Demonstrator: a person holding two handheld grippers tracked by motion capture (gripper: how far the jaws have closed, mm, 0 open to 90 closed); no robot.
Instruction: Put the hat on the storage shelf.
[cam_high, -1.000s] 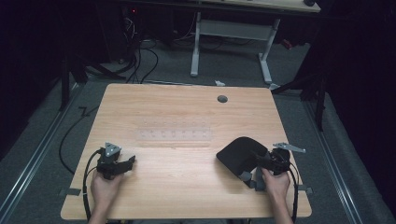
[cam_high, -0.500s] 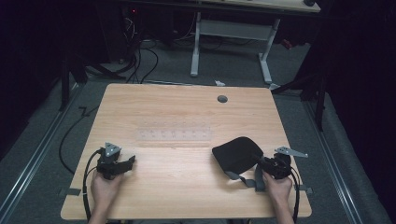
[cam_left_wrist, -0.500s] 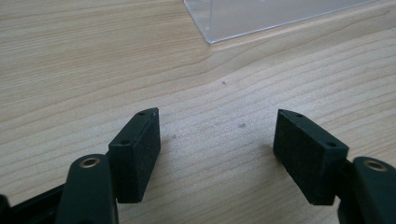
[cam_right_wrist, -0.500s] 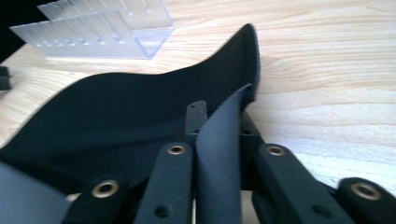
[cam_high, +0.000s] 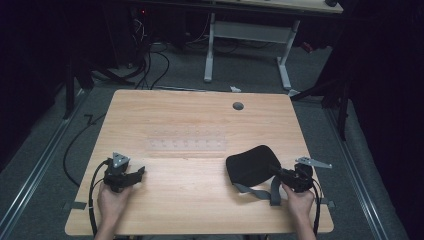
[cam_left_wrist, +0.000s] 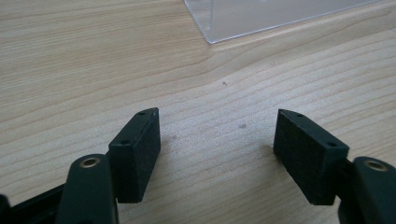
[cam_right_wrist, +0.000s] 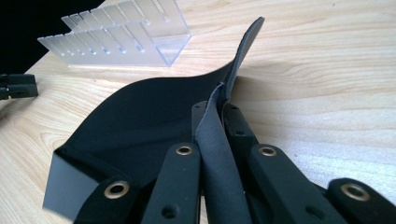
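A black fabric pad (cam_high: 251, 164) with a grey strap (cam_high: 255, 191) lies on the wooden table (cam_high: 190, 205) at the right front. My right gripper (cam_high: 278, 173) is at its right edge, shut on the grey strap (cam_right_wrist: 219, 163), which stands pinched between the two jaws while the black pad (cam_right_wrist: 140, 116) spreads out beyond them; the right gripper (cam_right_wrist: 214, 105) sits low over the table. My left gripper (cam_high: 138, 173) rests at the left front, open, with bare wood between its pads (cam_left_wrist: 140, 149); the left gripper (cam_left_wrist: 217, 114) holds nothing.
A clear plastic slotted rack (cam_high: 186, 145) lies across the table's middle; its corner (cam_left_wrist: 261, 18) is just ahead of the left jaws, and the rack (cam_right_wrist: 121, 37) lies beyond the pad. A grey grommet (cam_high: 238, 106) sits at the far edge. Cables trail on the floor (cam_high: 165, 65).
My right gripper has drawn slightly to the right with the strap, and the black pad has shifted and settled flatter, its straps now trailing toward the front. The left gripper has stayed put.
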